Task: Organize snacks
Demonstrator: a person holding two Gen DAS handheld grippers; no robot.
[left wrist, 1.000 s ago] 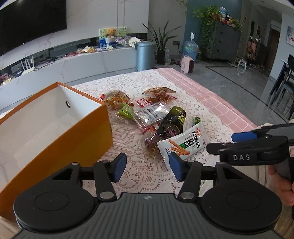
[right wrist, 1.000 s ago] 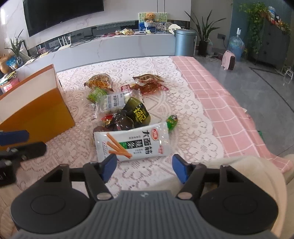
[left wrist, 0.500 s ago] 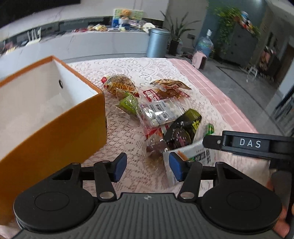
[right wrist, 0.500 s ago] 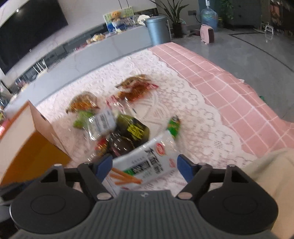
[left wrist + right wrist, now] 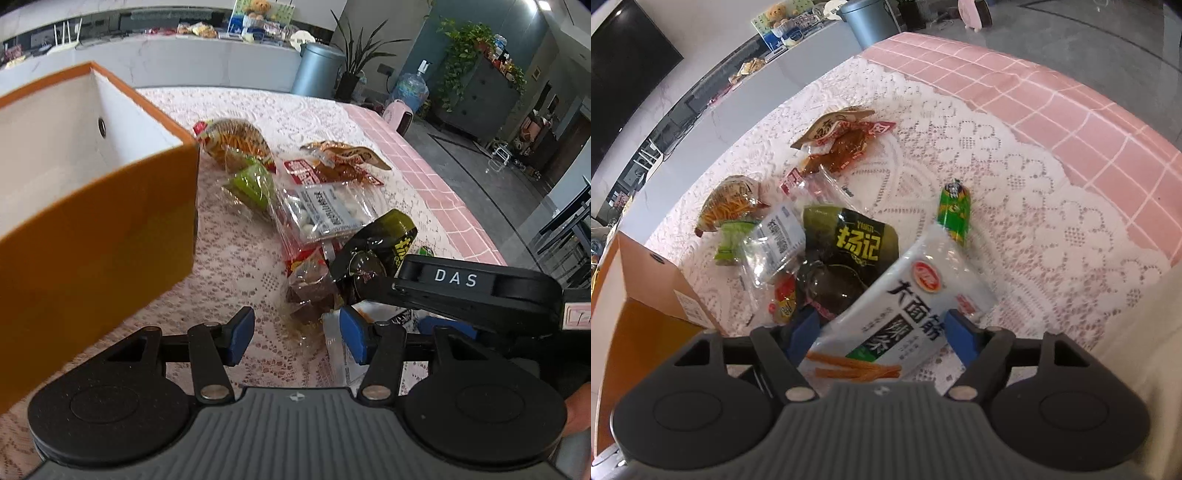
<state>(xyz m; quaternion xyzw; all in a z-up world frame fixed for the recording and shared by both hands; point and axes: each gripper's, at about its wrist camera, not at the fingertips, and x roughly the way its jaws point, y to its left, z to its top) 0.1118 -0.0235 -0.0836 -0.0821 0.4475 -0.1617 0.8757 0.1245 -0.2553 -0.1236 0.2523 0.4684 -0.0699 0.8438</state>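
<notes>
A pile of snack packets lies on the lace cloth. My right gripper (image 5: 882,334) hangs low over a white packet (image 5: 908,306) printed with orange sticks. Its jaws are opening and the packet lies between the blue pads, which do not press on it. Behind that packet are a dark green packet (image 5: 849,251), a green sausage (image 5: 955,212), a clear bag of white sweets (image 5: 325,210) and an orange noodle snack (image 5: 232,142). My left gripper (image 5: 297,338) is open over bare lace, just left of the pile. The orange box (image 5: 110,221), white inside, stands to its left.
Brown and red packets (image 5: 340,158) and a light green packet (image 5: 251,184) lie at the pile's far side. The right gripper's black arm (image 5: 472,284) crosses close beside my left one. The pink checked cloth (image 5: 1071,92) runs to the table's right edge, with floor beyond.
Both grippers have come down and closer to the pile. The right one has rolled and now straddles the white packet with its jaws wider. The orange box looms nearer on the left.
</notes>
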